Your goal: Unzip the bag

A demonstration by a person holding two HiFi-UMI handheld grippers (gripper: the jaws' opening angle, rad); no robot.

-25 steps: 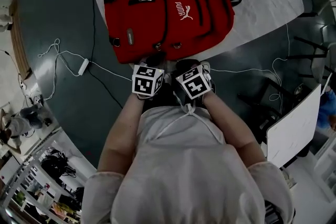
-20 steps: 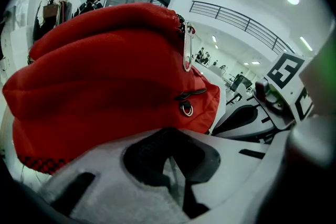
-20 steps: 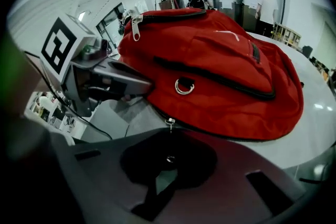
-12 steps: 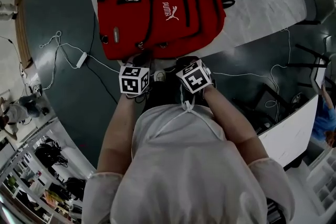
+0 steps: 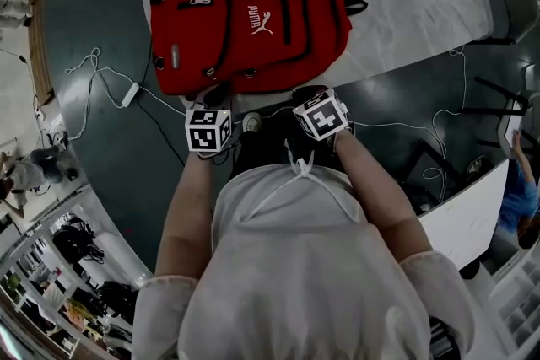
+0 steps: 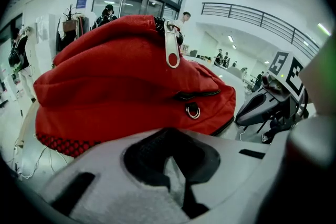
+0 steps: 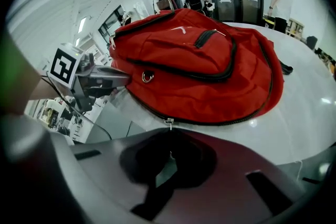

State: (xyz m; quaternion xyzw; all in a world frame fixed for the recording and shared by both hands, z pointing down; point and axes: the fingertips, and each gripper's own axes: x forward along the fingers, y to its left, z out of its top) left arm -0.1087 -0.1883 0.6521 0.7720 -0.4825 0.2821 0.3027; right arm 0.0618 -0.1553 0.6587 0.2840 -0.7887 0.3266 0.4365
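Since the red bag (image 5: 245,21) lies flat on the pale worktop (image 5: 405,4) with every zip I can see run closed, I judge the unzipping to be only at its start. My right gripper (image 7: 168,157) is at the bag's near edge with its jaws together. The small zipper pull (image 7: 168,123) of the long main zip (image 7: 231,119) sits right at their tip, seemingly pinched. My left gripper (image 6: 173,165) is beside it, jaws together on nothing, just short of the bag's end. Next, I reckon, the right must draw the pull along the curved track. The left should press or grip the fabric, or the whole bag may slide with the pull.
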